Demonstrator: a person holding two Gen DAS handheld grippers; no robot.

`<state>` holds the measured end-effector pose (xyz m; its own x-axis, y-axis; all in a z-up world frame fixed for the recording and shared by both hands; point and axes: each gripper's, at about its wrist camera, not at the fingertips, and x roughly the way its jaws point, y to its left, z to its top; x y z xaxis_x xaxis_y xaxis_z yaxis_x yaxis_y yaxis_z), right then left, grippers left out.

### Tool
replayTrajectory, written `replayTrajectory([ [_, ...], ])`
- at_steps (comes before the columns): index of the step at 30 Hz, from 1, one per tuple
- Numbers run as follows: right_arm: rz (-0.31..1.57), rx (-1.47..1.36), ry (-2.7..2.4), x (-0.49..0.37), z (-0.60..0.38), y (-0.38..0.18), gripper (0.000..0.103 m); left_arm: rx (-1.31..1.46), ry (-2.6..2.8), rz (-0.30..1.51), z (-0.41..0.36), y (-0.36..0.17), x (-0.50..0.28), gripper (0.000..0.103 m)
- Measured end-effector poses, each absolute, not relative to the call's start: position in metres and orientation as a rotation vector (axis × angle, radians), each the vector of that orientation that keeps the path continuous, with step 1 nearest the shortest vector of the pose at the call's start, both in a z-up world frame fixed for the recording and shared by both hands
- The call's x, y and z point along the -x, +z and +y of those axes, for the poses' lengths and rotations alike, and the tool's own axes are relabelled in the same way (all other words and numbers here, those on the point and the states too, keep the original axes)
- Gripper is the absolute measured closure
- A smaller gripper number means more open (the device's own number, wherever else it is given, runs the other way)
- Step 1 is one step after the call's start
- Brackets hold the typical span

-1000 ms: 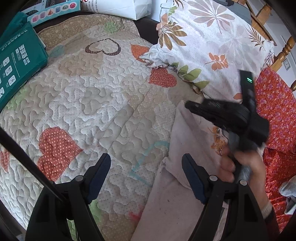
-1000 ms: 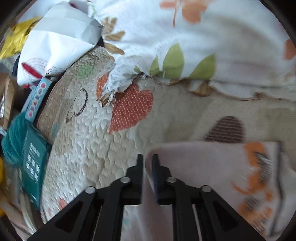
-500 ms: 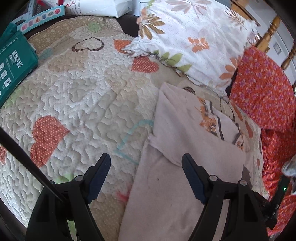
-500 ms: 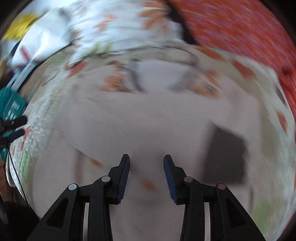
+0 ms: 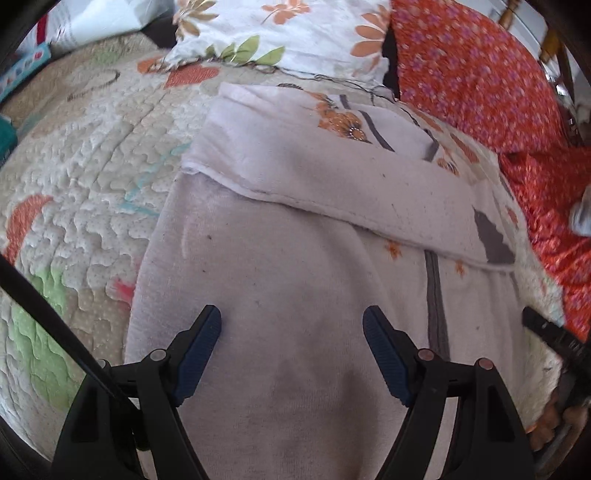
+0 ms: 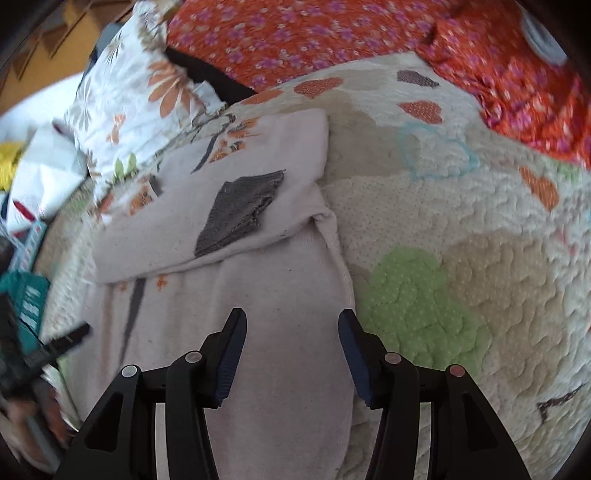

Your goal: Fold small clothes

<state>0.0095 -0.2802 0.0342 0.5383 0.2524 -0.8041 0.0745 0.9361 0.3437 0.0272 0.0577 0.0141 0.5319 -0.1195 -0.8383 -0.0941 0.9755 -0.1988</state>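
Garment [image 5: 295, 258], pale pink, lies mid-frame on the quilted bed [image 5: 92, 155], top section folded down. Left claw [image 5: 291, 343] and right claw [image 6: 291, 343] hover open, empty. Judged next: grasp near hem, fold upward.

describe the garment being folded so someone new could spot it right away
On the heart-patterned quilt, just below the white floral pillow, lies a pale pinkish garment with its top part folded down. Unlike the bright red flowered fabric nearby, it is plain, with a dark grey patch.
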Motion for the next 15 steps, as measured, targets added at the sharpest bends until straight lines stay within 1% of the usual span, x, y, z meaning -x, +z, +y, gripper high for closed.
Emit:
replayTrajectory([
  [2,1.0,-0.36,0.109,-0.005,-0.283,0.035,0.047,0.175,-0.009,1.0,0.05,0.013,-0.024,0.025],
  [5,1.011,-0.345,0.099,-0.001,-0.285,0.034,0.042,0.099,0.005,0.994,0.042,0.007,-0.02,0.025],
  [7,1.03,-0.337,0.099,-0.002,-0.282,0.029,0.041,0.053,0.01,0.982,0.037,0.005,-0.016,0.021],
  [10,1.038,-0.295,0.1,0.0,-0.279,0.025,0.041,0.03,0.013,0.969,0.035,0.003,-0.011,0.018],
  [15,1.036,-0.176,0.092,0.002,-0.263,0.022,0.033,0.039,0.003,0.964,0.04,0.003,-0.001,0.014],
])
